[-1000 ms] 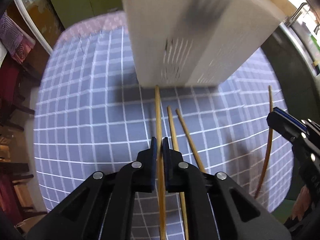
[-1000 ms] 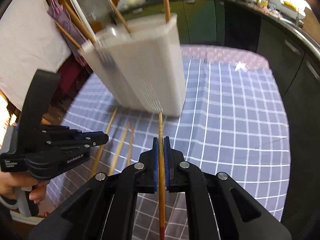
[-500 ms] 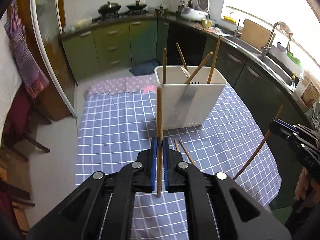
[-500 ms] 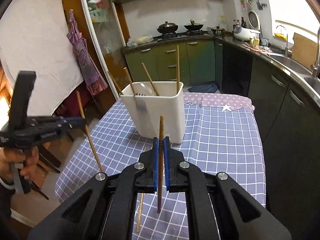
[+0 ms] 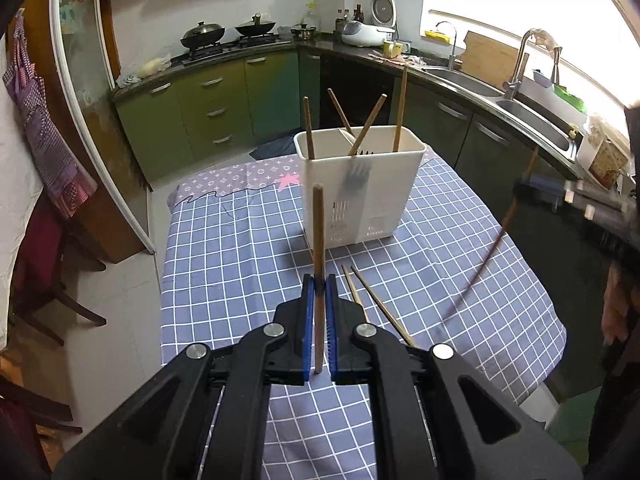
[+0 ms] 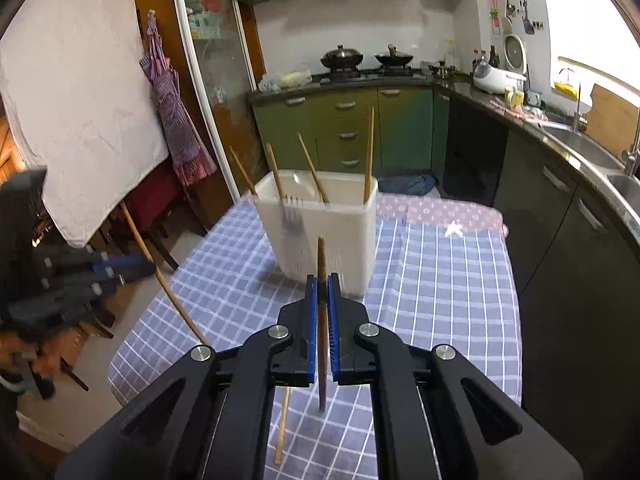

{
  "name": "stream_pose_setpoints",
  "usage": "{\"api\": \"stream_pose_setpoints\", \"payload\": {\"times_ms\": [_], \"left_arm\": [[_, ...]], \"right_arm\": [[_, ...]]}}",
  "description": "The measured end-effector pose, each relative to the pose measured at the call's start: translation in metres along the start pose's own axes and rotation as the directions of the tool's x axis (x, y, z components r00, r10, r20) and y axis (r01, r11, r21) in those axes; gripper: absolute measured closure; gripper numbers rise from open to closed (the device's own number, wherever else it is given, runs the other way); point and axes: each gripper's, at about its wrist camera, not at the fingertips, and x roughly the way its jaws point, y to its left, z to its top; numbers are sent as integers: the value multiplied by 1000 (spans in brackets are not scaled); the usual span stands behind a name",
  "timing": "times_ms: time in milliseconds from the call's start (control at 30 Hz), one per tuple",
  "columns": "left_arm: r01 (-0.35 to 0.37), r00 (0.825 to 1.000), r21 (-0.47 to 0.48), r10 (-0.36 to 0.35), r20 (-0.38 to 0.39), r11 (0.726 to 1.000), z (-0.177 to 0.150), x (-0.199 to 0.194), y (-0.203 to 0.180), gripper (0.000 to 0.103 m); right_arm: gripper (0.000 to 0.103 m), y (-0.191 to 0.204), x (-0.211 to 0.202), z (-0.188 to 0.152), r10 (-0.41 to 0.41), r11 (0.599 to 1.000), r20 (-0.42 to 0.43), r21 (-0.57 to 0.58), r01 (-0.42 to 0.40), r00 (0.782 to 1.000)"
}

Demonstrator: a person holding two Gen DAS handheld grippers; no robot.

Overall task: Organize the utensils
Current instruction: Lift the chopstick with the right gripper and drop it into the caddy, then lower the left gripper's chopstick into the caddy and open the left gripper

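Both grippers have pulled farther from the caddy point(image 5: 360, 184), jaws pinching chopsticks.

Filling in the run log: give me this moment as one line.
left claw: shut on chopstick | right claw: shut on chopstick | holder: four chopsticks, fork | cloth: two chopsticks loose

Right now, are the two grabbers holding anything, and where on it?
Yes. The left gripper pinches one chopstick near its lower end, and the right gripper pinches another chopstick around its middle.
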Motion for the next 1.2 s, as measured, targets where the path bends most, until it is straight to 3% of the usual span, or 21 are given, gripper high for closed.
{"api": "stream_pose_setpoints", "payload": {"times_ms": [300, 433, 567, 767, 933, 1033, 1200], "left_arm": [[3, 1000, 14, -3, 27, 1000, 9, -6, 1, 97], [4, 1000, 19, -4, 17, 1000, 10, -3, 1, 97], [8, 1000, 22, -8, 13, 1000, 11, -4, 2, 97], [8, 1000, 27, -9, 23, 1000, 16, -7, 3, 97], [10, 999, 34, -11, 39, 999, 24, -16, -3, 97], [17, 999, 29, -19, 49, 999, 31, -24, -6, 97], [23, 997, 35, -26, 79, 999, 47, -40, -13, 97]], "right_arm": [[97, 3, -39, 99, 28, 999, 156, 20, -32, 987], [97, -5, -44, 146, -13, 998, 249, 61, -2, 968], [97, -15, -17, 176, -51, 996, 232, 79, 33, 971], [97, -23, 44, 171, -73, 995, 128, 76, 64, 989], [97, -25, 92, 140, -76, 996, 23, 56, 74, 997], [81, -26, 99, 127, -77, 996, 7, 52, 77, 997], [79, -26, 78, 115, -61, 997, 47, 55, 58, 997]]}}
